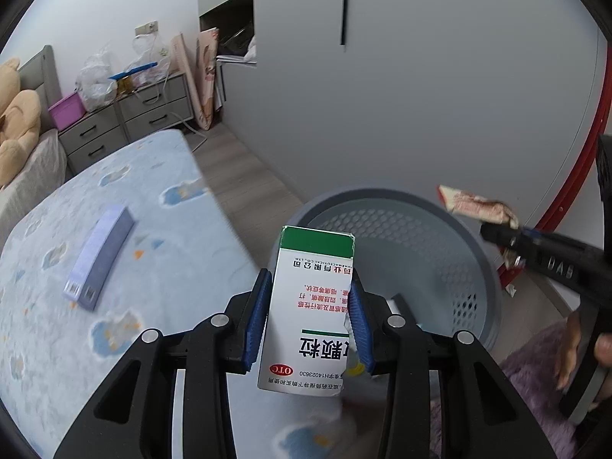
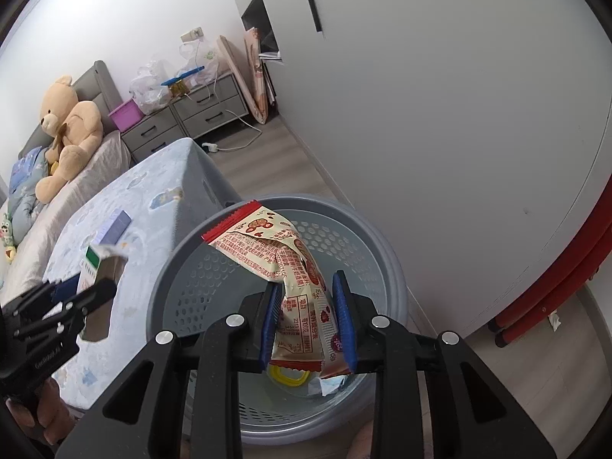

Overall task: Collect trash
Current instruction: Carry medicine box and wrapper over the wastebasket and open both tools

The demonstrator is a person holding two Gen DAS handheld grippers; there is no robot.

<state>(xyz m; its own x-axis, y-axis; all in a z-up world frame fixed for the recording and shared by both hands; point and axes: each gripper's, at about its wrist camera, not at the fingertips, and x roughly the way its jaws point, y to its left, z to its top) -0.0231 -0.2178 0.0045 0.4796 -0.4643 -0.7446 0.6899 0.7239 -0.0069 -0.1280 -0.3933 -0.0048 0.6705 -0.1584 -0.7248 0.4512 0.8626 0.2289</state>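
- Left gripper (image 1: 310, 308): blue pads clamped on a white medicine box (image 1: 310, 306) with a green end band; box upright between the jaws, torn along its right edge.
- Box held above the near rim of the grey perforated basket (image 1: 474, 267), at the corner of the bed (image 1: 114, 229).
- Right gripper (image 2: 308, 317): jaws closed narrow on a crumpled cream-and-red snack wrapper (image 2: 264, 246); its red-edged end sticks up and left.
- Wrapper hangs over the basket's open mouth.
- Basket floor: a yellow ring-shaped item (image 2: 288, 376) and a pale scrap beside it, possibly paper; partly hidden.
- On the bed, well apart: a lavender box (image 1: 100, 258), lying flat.
- Far end: teddy bear (image 2: 67, 130), grey drawers (image 2: 191, 114).
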